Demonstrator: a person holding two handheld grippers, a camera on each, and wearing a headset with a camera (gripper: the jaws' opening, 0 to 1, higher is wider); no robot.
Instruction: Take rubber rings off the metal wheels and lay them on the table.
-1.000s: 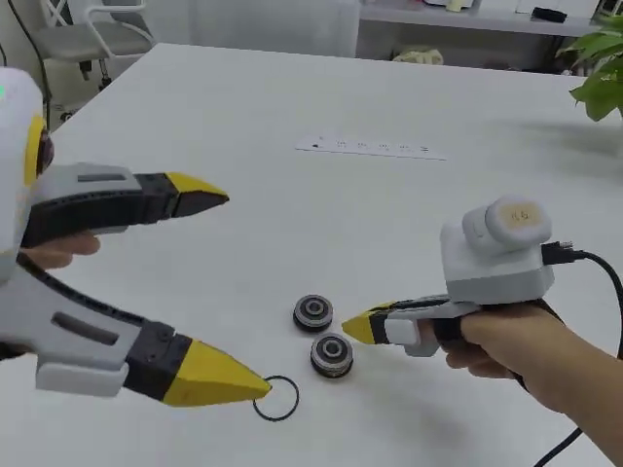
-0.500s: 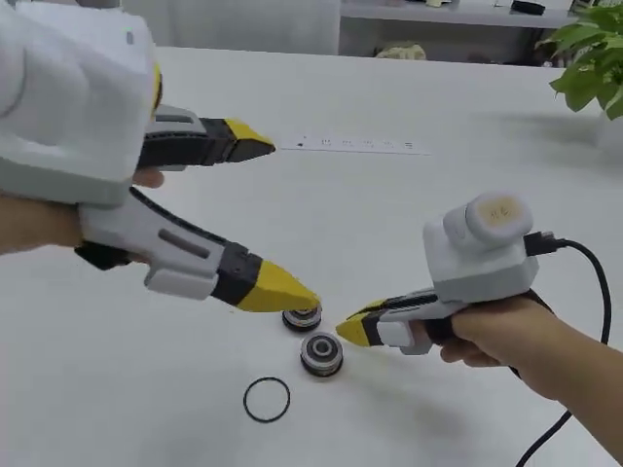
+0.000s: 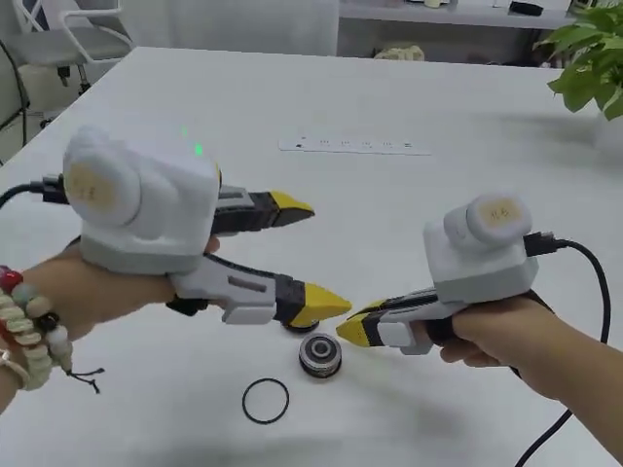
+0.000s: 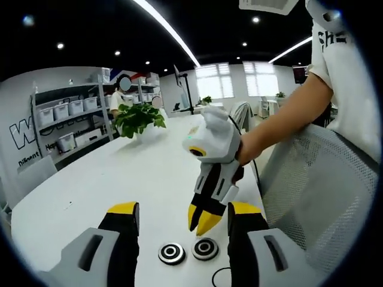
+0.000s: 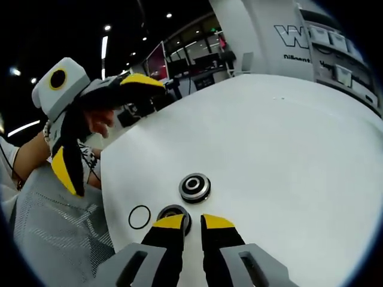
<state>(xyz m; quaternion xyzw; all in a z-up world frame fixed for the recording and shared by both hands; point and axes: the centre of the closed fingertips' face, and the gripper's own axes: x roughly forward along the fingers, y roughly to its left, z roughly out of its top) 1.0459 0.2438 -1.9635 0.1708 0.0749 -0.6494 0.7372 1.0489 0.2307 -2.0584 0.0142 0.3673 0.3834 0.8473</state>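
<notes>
two metal wheels lie flat on the white table (image 3: 458, 126), axles pointing straight up. their round faces read as concentric bands: a dark outer rim, a bright silvery band, a dark hub. being round, they have no long axis. the near wheel (image 3: 319, 354) is in full sight. the far wheel (image 5: 194, 187) sits just beside it on the side away from the person, not touching. whether a rubber band still wraps either rim is too small to tell.

one loose rubber ring (image 3: 266, 400), thin, black and a clean circle, lies flat on the table near the near wheel, toward the person and a little left of it, apart from it.

the left gripper (image 3: 310, 255) hangs above and left of the near wheel, its yellow-tipped tongs spread wide with nothing between them. in the head view its lower tip covers part of the far wheel. the right gripper (image 3: 346, 333) points at the near wheel from the right, just above it, tongs pressed nearly together and pinching nothing.
</notes>
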